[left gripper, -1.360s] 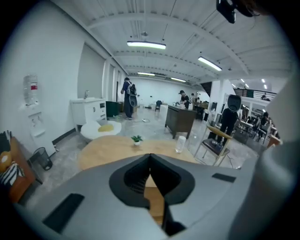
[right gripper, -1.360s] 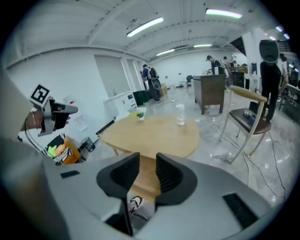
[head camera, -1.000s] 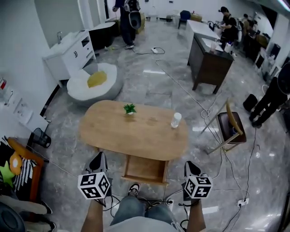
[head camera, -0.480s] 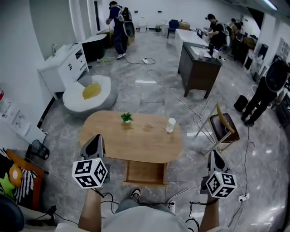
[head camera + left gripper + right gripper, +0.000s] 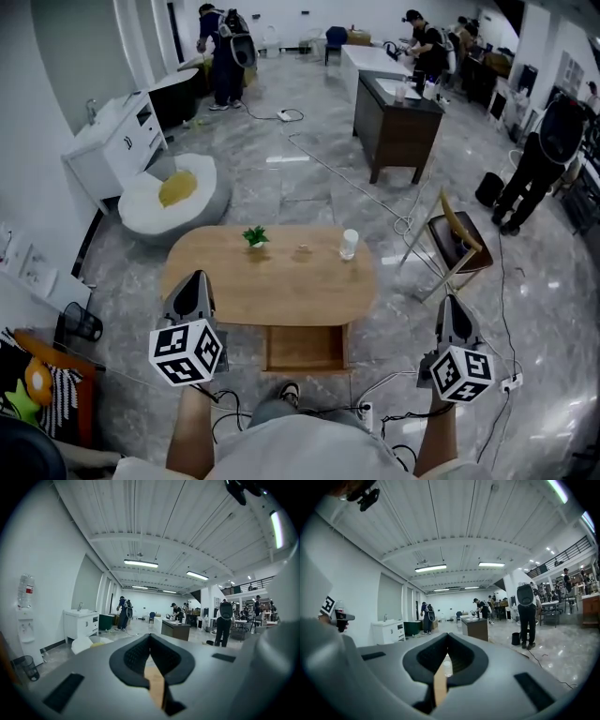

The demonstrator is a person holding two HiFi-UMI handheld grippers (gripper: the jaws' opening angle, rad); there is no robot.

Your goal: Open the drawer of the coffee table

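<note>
The oval wooden coffee table [image 5: 272, 281] stands in front of me, and its drawer [image 5: 305, 348] is pulled out toward me under the near edge, showing an empty wooden bottom. My left gripper [image 5: 193, 280] hovers over the table's near left end, shut and holding nothing. Off the table's near right corner, my right gripper [image 5: 451, 304] is raised above the floor, also shut and empty. In the left gripper view the left gripper [image 5: 150, 637] points level across the room with its jaws together. The right gripper [image 5: 447, 637] does the same in the right gripper view.
A small green plant [image 5: 254, 235], a white cup [image 5: 349, 244] and a small item [image 5: 302, 249] sit on the tabletop. A chair [image 5: 461, 246] stands to the right, a white beanbag [image 5: 173, 195] and cabinet [image 5: 108, 141] at back left. Cables and a power strip [image 5: 511, 382] lie on the floor.
Both grippers have risen away from the drawer and spread apart, the right one moving further right. The drawer stays pulled out.
</note>
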